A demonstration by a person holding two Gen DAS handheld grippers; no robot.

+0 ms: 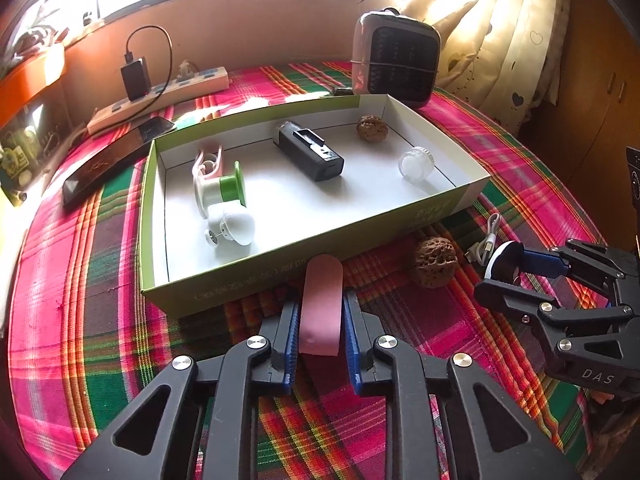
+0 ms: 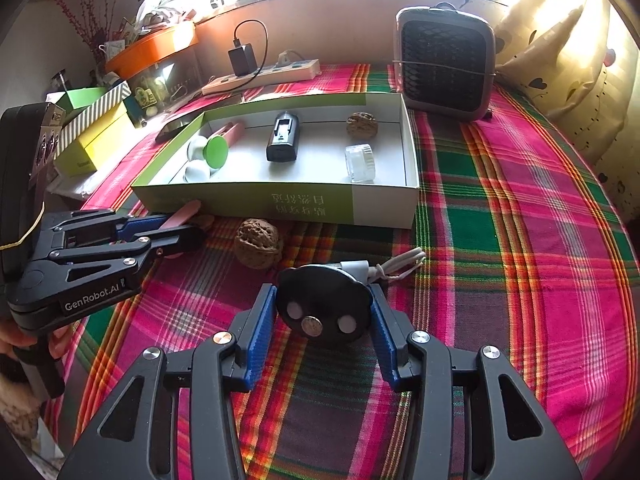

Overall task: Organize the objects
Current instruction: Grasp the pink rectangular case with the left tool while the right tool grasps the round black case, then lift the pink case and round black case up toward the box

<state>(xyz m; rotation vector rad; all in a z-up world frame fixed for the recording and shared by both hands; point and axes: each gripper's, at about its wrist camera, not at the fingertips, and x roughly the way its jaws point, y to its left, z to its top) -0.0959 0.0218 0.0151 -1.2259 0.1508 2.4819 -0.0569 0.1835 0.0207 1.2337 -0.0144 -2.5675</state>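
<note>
Left gripper (image 1: 320, 320) clamps the pink eraser (image 1: 322, 304) at the box (image 1: 472, 190) near wall, 6 o'clock, ready to lift in. Right gripper (image 2: 324, 312) pinches the black disc (image 2: 324, 306). Loose walnut (image 1: 434, 262) on the cloth at 4 o'clock, probably next

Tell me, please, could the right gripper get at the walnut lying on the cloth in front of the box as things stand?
Probably not yet: the right gripper is shut on a black round gadget. The walnut lies uncovered just ahead of it, beside the box, with nothing between, so the path looks free once the gripper is emptied.
</note>
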